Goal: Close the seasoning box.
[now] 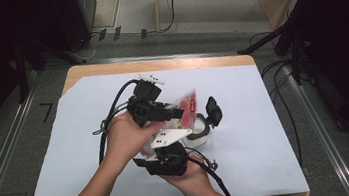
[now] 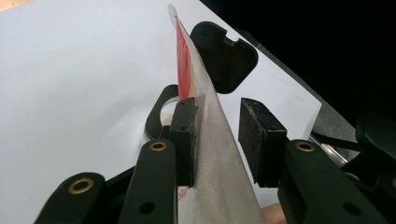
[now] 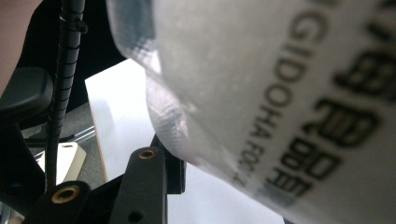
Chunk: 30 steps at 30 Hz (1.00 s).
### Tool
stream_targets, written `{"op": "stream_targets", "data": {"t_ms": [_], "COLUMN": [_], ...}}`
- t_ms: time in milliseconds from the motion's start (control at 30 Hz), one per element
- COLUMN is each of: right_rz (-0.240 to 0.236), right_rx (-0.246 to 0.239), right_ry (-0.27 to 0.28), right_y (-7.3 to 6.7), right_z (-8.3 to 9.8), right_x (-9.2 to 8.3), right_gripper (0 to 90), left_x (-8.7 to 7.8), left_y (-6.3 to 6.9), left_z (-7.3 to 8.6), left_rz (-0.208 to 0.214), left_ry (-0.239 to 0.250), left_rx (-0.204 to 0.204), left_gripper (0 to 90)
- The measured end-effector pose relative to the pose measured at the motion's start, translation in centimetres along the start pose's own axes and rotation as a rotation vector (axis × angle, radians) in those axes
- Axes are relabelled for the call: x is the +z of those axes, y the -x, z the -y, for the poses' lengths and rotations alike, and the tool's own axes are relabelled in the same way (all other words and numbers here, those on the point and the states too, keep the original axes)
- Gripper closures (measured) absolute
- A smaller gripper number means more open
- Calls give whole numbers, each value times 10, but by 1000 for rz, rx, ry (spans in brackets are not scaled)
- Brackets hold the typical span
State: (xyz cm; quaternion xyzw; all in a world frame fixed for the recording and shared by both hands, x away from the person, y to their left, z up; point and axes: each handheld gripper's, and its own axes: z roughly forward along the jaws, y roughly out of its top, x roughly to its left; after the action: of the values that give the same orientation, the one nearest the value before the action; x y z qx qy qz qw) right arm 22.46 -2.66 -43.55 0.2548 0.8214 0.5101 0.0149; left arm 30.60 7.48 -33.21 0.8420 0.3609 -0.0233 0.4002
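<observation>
A: What's in the jaws?

B: I've got a flat plastic pouch (image 1: 187, 107), red-printed, held up over mid desk (image 1: 247, 134) btwn both grippers. Left gripper (image 2: 217, 140): pouch edge runs btwn the pads, lying against the one pad; other pad stands off w/ a gap, so jaws open. Right gripper (image 3: 187, 163): pouch wall w/ black lettering blocks the cam, can't tell if it's clamped.

A: Container?

B: White cup (image 1: 198, 134) w/ black rim just under the pouch, on white sheet (image 1: 82, 139). Contents hidden. Black lid (image 1: 213, 111) stands up beside it.

A: Obstructions?

B: My hands & cables crowd the cup.
</observation>
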Motion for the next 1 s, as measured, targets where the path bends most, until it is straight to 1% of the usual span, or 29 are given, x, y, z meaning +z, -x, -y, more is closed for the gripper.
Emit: {"op": "stream_targets", "data": {"t_ms": [100, 267, 300, 533, 633, 800, 1000], "right_rz": [0, 0, -2, 0, -2, 2, 3], "right_rx": [-2, -4, -4, 6, 6, 5, 19], "right_ry": [-1, 0, 0, 3, 4, 1, 8], "right_y": [0, 0, 0, 0, 0, 0, 0], "right_z": [0, 0, 0, 0, 0, 0, 0], "right_x": [0, 0, 0, 0, 0, 0, -1], "right_gripper": [637, 637, 637, 637, 620, 637, 641], "left_x": [0, 0, 0, 0, 0, 0, 1], "left_y": [1, 1, 1, 1, 2, 2, 4], "left_z": [0, 0, 0, 0, 0, -1, 0], "left_rz": [0, -2, 3, 2, 3, -1, 1], "left_ry": [3, 3, 6, 6, 6, 7, 16], "left_rx": [-5, -1, -2, 0, 0, 1, 3], "left_gripper": [678, 678, 679, 678, 679, 679, 676]}}
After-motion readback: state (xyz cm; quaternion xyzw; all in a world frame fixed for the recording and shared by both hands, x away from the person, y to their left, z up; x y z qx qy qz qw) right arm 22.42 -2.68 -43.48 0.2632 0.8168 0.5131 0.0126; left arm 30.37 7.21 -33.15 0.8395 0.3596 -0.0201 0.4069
